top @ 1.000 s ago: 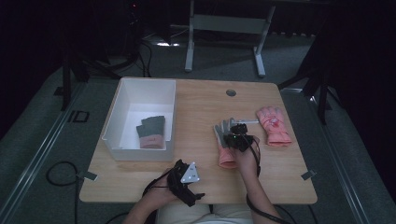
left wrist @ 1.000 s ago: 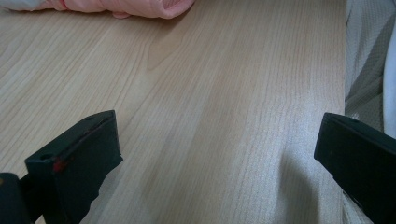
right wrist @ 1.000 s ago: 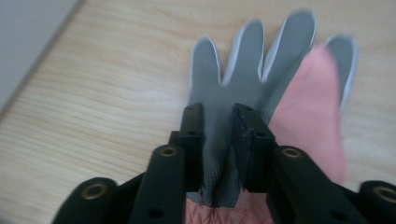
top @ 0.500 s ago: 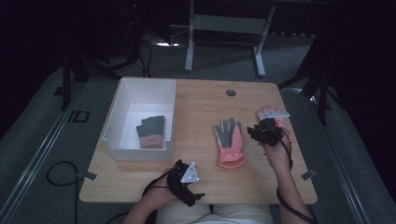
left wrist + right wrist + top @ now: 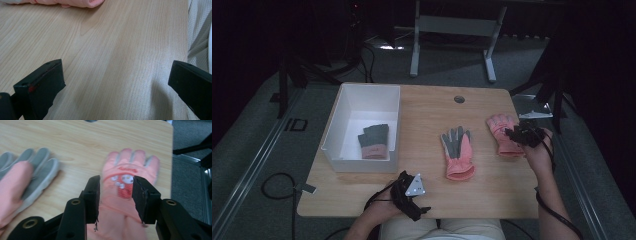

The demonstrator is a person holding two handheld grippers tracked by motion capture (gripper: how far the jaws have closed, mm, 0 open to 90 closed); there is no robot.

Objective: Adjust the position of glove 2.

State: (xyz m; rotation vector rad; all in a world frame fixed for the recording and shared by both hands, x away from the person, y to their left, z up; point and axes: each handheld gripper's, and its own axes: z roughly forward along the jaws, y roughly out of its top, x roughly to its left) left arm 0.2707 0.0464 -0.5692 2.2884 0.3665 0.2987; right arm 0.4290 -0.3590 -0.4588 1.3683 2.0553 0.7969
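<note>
Two pink gloves lie on the wooden table (image 5: 432,107). One with a grey palm (image 5: 457,152) is mid-table, also seen at the left as the grey-fingered glove (image 5: 27,175). The other glove (image 5: 501,131) lies at the right, back side up with a printed patch (image 5: 125,183). My right gripper (image 5: 515,134) hovers over this glove (image 5: 132,160). Its jaws have just been opening and straddle the glove's back without pressing it, so the right gripper (image 5: 116,187) is open. My left gripper (image 5: 412,192) rests near the front edge. In its own view the left gripper (image 5: 117,75) is wide open over bare wood.
A white bin (image 5: 343,120) stands at the table's left with a grey and pink glove (image 5: 373,141) inside. A round cable hole (image 5: 459,99) sits near the far edge. The middle glove's cuff (image 5: 75,2) shows ahead of the left jaws. Dark floor and stands surround the table.
My right hand has moved from the middle glove rightward to the right-hand glove, with its jaws wider apart. The middle glove lies alone. The left hand stayed put.
</note>
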